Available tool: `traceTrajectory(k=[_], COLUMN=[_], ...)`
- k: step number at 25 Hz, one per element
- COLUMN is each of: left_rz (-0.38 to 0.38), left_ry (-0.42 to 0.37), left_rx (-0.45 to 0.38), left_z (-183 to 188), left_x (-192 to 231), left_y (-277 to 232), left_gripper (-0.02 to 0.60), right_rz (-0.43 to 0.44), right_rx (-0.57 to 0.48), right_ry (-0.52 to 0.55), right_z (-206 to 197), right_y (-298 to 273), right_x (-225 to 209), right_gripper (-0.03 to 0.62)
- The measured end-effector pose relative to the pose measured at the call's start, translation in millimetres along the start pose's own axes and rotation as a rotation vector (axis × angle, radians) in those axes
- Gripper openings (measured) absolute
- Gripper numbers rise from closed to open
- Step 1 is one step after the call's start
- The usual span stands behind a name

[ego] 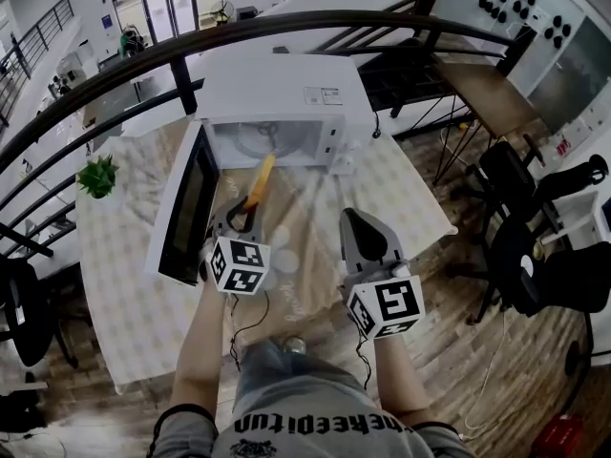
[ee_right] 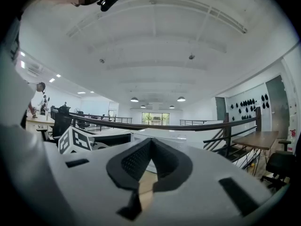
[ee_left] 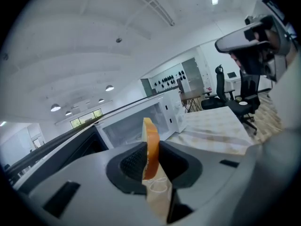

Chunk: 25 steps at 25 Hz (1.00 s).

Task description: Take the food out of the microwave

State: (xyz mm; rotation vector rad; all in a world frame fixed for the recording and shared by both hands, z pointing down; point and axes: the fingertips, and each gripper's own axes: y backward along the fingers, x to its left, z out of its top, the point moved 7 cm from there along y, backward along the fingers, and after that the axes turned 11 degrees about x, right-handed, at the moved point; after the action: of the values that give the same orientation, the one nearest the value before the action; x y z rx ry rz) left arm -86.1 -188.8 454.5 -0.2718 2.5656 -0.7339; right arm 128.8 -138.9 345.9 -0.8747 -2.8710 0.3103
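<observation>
**Orange food clamped in the left gripper at the microwave's open mouth**

From where I stand, the white microwave (ego: 286, 93) sits at the far side of a worktop (ego: 410, 208) covered with a pale patterned cloth. Its door (ego: 186, 208) is swung wide open to the left. Inside the lit cavity a glass turntable (ego: 256, 141) shows, with nothing on the part I can see.

The person's left gripper (ego: 244, 210) is just in front of the opening, beside the open door. Its jaws are pinched on an orange food piece (ego: 260, 179), a long, thin strip with a paler edge. The strip stands on edge between the two dark pads in the left gripper view. It sticks out beyond the jaw tips towards the microwave. In the head view its far end lines up with the front lip of the cavity. I cannot tell whether that end is over the lip or just short of it.

The right gripper (ego: 355, 225) is held over the worktop to the right of the left one, well apart from the food and short of the microwave. Its jaws are pressed together at the tips with nothing between them.

A small potted plant (ego: 98, 176) stands on the worktop's left corner. A dark curved railing (ego: 286, 27) runs behind the microwave.
</observation>
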Motion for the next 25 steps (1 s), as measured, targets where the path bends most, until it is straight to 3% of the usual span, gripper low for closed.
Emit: traceTrajectory(k=[7, 25], left_rz=[-0.022, -0.087], left_ry=[0.065, 0.32], left_rx=[-0.051, -0.215], left_z=[5, 22], left_x=[-2, 7], left_y=[33, 102], left_gripper=[0.072, 0.072], right_rz=[0.02, 0.003], right_rx=[-0.009, -0.047], right_ry=[-0.004, -0.04], right_z=[1, 8], right_y=[4, 13], right_x=[4, 4], right_gripper=[0.005, 0.005])
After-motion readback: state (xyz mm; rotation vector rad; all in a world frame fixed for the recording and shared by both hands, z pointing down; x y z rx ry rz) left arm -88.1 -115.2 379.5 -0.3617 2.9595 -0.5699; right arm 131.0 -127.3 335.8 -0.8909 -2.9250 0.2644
